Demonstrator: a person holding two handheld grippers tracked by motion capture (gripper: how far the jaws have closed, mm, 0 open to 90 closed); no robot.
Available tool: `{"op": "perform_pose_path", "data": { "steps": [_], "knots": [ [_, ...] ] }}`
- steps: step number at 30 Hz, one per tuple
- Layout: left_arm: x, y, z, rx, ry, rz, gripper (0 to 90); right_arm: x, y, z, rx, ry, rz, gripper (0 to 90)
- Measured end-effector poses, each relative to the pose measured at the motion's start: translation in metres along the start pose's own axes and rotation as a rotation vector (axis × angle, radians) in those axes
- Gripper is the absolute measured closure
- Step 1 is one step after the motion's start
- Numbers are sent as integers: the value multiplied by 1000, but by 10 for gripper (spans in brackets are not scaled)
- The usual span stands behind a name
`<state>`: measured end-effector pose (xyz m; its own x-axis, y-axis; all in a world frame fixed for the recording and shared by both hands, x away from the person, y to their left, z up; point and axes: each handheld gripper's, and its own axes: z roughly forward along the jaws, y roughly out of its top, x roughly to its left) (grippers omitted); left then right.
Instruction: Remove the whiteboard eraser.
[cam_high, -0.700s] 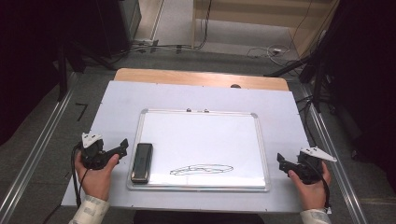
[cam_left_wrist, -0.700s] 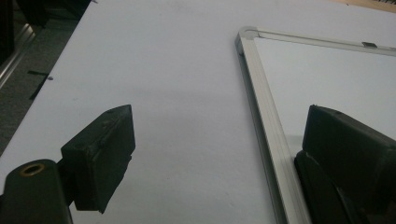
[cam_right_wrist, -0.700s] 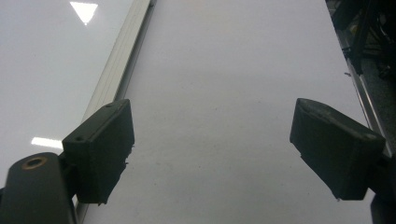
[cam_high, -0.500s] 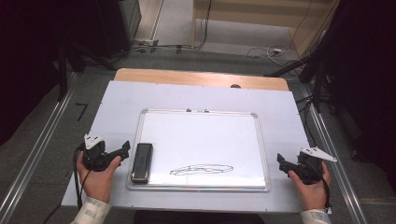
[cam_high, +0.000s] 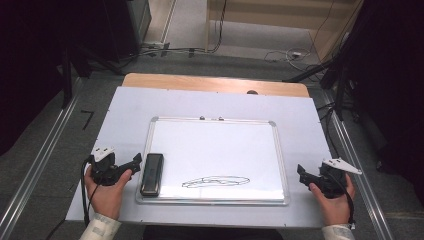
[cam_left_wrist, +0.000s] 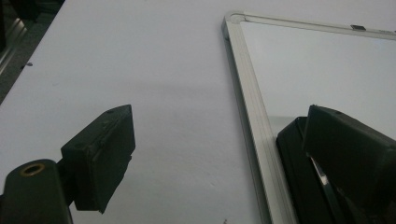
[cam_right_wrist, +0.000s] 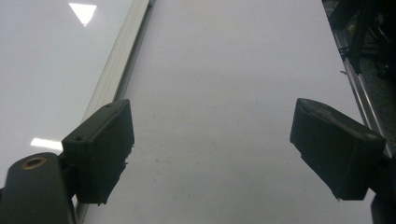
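A white-framed whiteboard (cam_high: 220, 150) lies in the middle of the table, with a black scribble (cam_high: 215, 181) near its front edge. A black eraser (cam_high: 151, 173) rests on the board's left part. In the high view my left gripper (cam_high: 132, 164) sits just left of the eraser, open and holding nothing. In the left gripper view its own jaws (cam_left_wrist: 219, 135) straddle the board's frame (cam_left_wrist: 250, 112), and the right jaw hangs over the eraser (cam_left_wrist: 294, 163). My right gripper (cam_high: 303, 176) is open and empty over bare table, right of the board (cam_right_wrist: 119, 70).
The board lies on a white mat (cam_high: 125, 110) over a wooden table (cam_high: 200, 82). Metal rails (cam_high: 45, 160) run along both sides. Cables (cam_high: 280, 52) and dark stands sit on the floor behind.
My left gripper has crept slightly to the right, toward the eraser. The right gripper and the board have stayed put.
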<state>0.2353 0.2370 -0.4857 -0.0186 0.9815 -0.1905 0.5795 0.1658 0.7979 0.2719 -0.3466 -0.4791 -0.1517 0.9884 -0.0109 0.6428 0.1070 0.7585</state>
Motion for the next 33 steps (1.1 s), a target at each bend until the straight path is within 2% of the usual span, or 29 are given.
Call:
{"op": "perform_pose_path", "data": {
  "steps": [9, 33],
  "knots": [
    [-2, -1, -1, 2, -5, 5, 103, 1, 0, 0, 3, -1, -3, 125],
    [-20, -5, -2, 24, -34, 33, 104, 4, 0, 1, 4, -11, -3, 125]
  ]
}}
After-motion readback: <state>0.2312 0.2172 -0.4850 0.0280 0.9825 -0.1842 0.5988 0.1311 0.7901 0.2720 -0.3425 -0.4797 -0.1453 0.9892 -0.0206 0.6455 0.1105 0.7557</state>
